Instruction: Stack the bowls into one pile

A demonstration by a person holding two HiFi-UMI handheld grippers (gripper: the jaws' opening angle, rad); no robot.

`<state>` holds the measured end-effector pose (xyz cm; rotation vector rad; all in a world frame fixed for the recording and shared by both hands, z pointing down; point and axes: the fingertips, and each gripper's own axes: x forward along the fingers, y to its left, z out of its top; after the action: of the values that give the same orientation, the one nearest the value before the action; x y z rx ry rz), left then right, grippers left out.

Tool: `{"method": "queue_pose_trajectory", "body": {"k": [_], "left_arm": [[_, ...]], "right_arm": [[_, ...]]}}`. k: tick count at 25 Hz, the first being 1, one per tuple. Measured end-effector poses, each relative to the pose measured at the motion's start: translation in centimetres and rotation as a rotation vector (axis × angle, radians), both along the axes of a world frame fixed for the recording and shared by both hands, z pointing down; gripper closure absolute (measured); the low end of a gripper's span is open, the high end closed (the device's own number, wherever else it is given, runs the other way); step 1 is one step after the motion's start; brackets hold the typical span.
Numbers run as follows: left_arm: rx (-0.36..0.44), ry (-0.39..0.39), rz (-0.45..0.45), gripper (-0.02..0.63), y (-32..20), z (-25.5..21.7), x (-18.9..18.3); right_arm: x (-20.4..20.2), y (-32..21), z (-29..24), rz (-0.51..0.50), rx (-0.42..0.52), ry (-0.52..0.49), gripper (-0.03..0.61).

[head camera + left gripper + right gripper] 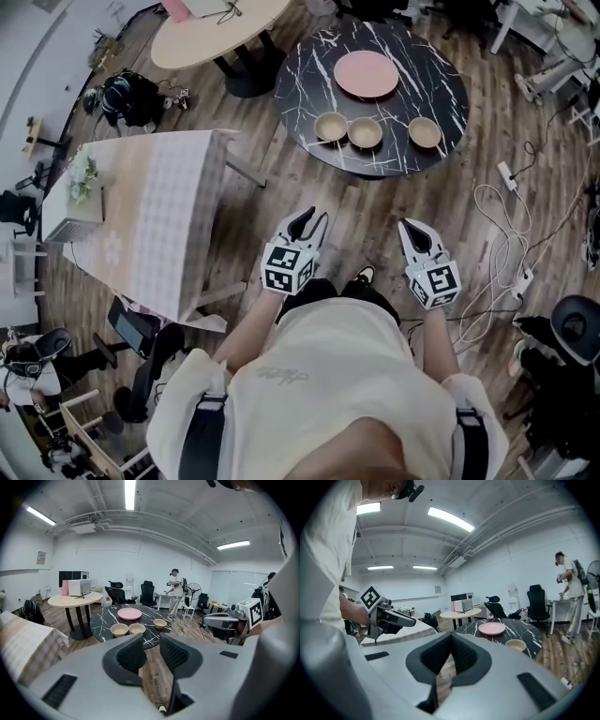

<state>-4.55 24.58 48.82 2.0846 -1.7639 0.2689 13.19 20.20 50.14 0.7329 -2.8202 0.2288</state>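
Right now the person stands on the wood floor, well apart from the black round table [309,84]. On that table sit a pink plate [367,73] and three tan bowls. The left bowl [331,126] and the middle bowl [365,132] are just beside each other and may touch. The right bowl [425,132] sits apart from them. None of the bowls is stacked yet.

The left gripper [314,221] has its fingers spread, with nothing between them. The right gripper [409,228] has its fingers pressed together and holds nothing. Both point toward the table.

What could go wrong? White cables [506,234] lie on the floor on the right, and a foot could catch on them. The table top looks smooth, so a bowl could slide away when pushed. Grabbing the left bowl could bump the middle one, because they sit so close. The right gripper must spread its fingers first, or it will only poke a bowl.

No words can be read. Each gripper's cube [287,267] shows black and white square marks. The pale writing on the shirt is too faint to read.
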Motion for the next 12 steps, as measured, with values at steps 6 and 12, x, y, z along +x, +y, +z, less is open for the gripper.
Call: {"method": "queue_pose_trajectory", "body": {"k": [6, 12], "left_arm": [[-0.042, 0.003, 0.007, 0.495, -0.7, 1.6, 0.7], [-0.033, 0.021, 0.020, 0.495, -3.2, 1.7, 0.4]], "right_arm": [[-0.6, 0.4, 0.8, -0.046, 0.007, 0.043, 0.573], [-1.0, -0.6, 2.0, -0.047, -0.023, 0.075, 0.573]]}}
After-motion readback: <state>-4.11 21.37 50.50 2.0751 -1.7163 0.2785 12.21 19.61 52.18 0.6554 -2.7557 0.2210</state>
